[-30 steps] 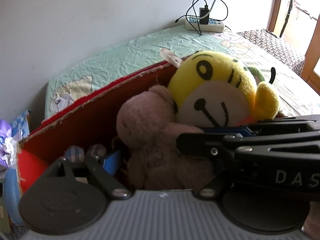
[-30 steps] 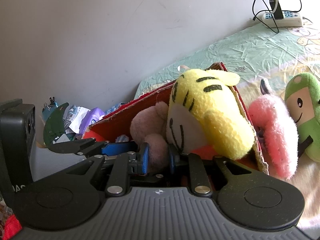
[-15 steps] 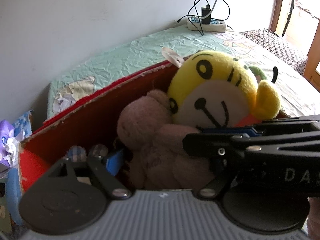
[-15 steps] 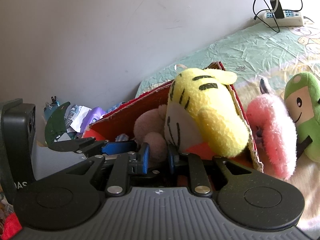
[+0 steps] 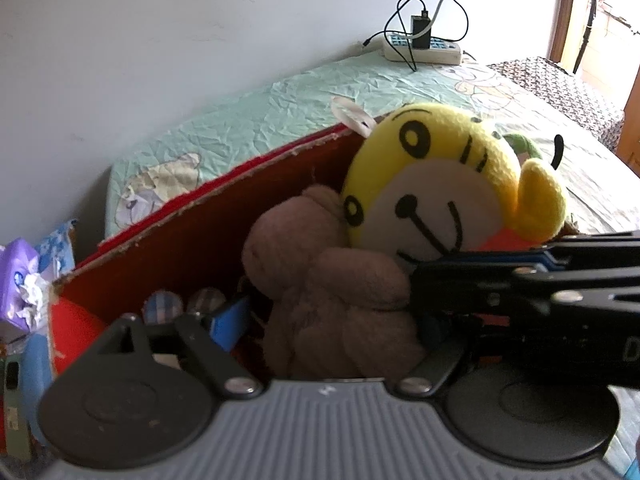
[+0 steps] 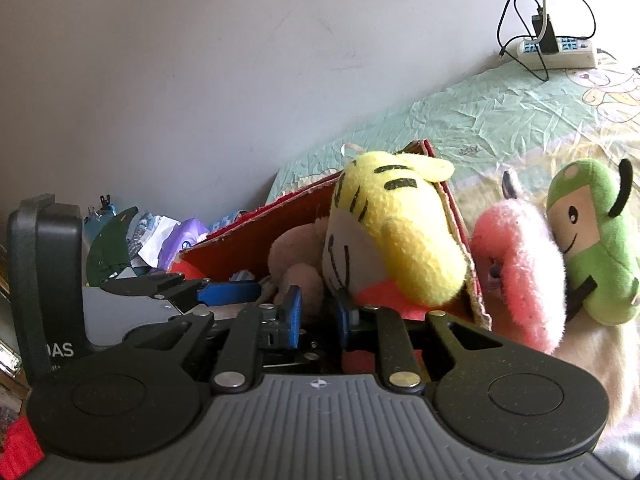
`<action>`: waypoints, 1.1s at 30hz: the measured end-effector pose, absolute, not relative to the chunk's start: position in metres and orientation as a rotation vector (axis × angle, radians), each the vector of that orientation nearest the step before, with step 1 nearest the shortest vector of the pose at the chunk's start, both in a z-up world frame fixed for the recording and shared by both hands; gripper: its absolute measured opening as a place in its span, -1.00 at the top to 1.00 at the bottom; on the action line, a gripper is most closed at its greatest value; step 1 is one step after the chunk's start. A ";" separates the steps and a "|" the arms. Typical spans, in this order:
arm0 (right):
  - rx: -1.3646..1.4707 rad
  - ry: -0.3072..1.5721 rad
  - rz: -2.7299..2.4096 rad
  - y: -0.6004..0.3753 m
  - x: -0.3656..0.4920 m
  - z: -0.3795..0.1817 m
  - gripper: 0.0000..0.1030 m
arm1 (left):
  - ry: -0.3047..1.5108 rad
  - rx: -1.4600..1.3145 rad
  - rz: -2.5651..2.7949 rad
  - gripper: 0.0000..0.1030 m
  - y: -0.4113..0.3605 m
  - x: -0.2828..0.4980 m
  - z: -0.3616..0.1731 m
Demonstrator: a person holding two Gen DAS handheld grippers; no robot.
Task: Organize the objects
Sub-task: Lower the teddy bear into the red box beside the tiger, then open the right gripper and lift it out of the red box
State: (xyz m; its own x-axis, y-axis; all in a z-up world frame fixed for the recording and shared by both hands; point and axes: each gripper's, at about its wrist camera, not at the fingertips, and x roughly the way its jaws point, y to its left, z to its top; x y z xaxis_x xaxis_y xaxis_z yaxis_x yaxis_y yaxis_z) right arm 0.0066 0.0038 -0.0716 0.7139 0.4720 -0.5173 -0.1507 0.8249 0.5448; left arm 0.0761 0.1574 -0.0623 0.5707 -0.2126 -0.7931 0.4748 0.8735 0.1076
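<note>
Packing soft toys into the red box (image 5: 224,216) on the bed (image 5: 280,108).

From the left wrist view, two plush toys sit in the box: one brown bear (image 5: 332,300) low against the near wall and one yellow tiger (image 5: 436,184) propped in the far corner, head above the rim. The left gripper (image 5: 332,328) stands apart around the bear, pads not pressing as far as I can tell. The right gripper (image 5: 500,272) reaches in from the right edge. From the right wrist view, the right gripper (image 6: 318,312) has its tongs drawn together, seemingly pinching the bear (image 6: 296,264), though what exactly is between the pads is hard to see. Outside the box, two more wait on the bed: one pink plush (image 6: 520,272) and one green plush (image 6: 588,240). All look light, squashy, forgiving; best pinched on a limb or body.
</note>
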 end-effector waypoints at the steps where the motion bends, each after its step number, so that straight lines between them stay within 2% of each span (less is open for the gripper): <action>1: 0.494 0.694 0.358 0.003 0.005 -0.071 0.62 | 0.881 0.325 -0.406 -0.64 0.158 0.076 -0.062; 16: 0.469 0.650 0.348 0.002 -0.017 -0.060 0.48 | 0.836 0.324 -0.283 -0.64 0.165 0.046 -0.037; 33: 0.452 0.645 0.338 0.000 -0.038 -0.054 0.46 | 0.849 0.264 -0.183 -0.69 0.169 0.016 -0.020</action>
